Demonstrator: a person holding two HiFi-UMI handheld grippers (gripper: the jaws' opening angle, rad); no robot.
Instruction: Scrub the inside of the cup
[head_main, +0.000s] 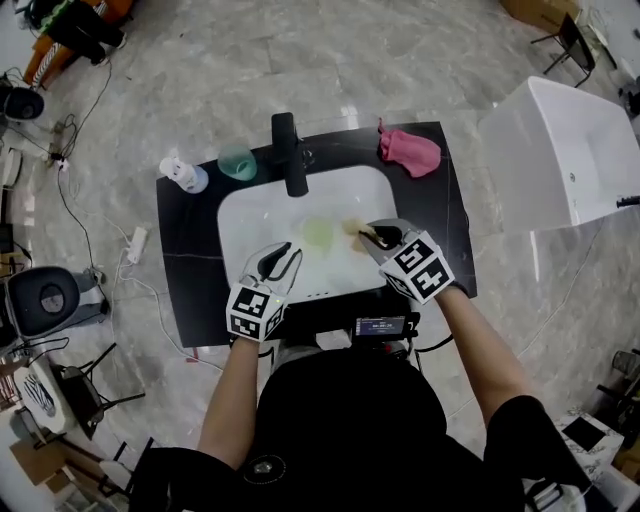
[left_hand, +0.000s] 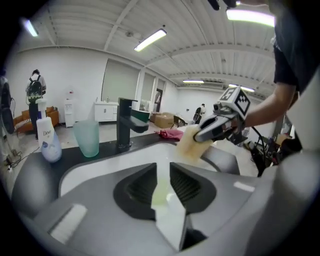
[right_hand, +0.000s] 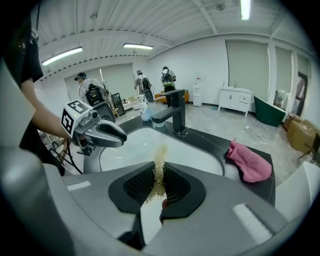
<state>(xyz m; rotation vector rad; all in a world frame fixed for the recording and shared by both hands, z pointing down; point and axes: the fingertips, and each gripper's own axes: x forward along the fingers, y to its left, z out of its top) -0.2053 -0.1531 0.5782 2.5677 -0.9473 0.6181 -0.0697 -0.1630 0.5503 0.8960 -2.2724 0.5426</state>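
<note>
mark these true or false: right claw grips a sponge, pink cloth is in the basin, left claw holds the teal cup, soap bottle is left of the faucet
1. The right claw grips a yellowish sponge. True.
2. The pink cloth lies in the basin. False: it lies on the black counter, to the right of the faucet, outside the basin.
3. The left claw holds the teal cup. False: nothing is between its jaws, and the teal cup stands on the counter next to the faucet.
4. In the head view the soap bottle stands left of the faucet. True.
</note>
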